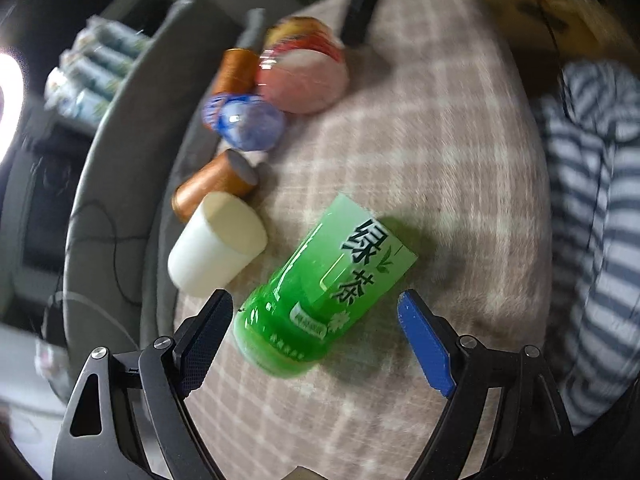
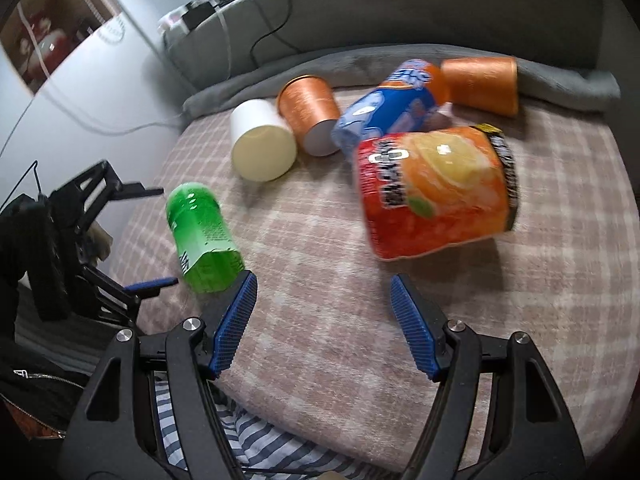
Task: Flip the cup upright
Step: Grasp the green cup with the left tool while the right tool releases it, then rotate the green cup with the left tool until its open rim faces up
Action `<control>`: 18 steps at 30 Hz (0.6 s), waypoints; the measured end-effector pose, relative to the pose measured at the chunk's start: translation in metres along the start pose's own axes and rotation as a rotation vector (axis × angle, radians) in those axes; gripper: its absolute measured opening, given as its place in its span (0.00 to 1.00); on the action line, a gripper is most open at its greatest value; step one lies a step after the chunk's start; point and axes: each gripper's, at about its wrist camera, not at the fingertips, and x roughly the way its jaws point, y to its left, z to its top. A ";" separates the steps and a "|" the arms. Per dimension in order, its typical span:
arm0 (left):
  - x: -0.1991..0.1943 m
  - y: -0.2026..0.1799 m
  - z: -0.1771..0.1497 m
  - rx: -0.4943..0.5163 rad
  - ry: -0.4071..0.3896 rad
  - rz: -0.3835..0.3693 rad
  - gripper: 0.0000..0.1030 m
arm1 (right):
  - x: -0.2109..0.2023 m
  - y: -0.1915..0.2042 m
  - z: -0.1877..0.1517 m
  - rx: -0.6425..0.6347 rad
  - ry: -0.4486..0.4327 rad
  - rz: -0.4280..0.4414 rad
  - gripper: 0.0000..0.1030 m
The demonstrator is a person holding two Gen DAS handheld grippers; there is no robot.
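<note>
Pink plaid blanket before grey sofa back; green cup lies on its side between the wide-open, empty left gripper's fingers; right gripper agape, empty; advise: close squarely across cup's body, then rotate upright.

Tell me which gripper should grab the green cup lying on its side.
Left. The left gripper is open and the green cup already lies between its fingers. The right gripper is also open, but the cup sits off to its left, outside its fingers, over bare plaid cloth.
</note>
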 end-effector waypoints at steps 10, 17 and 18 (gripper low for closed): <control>0.030 -0.014 0.022 0.195 0.026 -0.051 0.82 | -0.006 -0.018 0.000 0.055 -0.017 0.011 0.70; 0.041 -0.009 0.023 0.155 0.034 -0.099 0.66 | -0.006 -0.032 -0.005 0.094 -0.013 0.008 0.70; 0.042 -0.008 0.024 0.150 0.032 -0.100 0.66 | -0.005 -0.035 -0.005 0.109 -0.012 0.010 0.70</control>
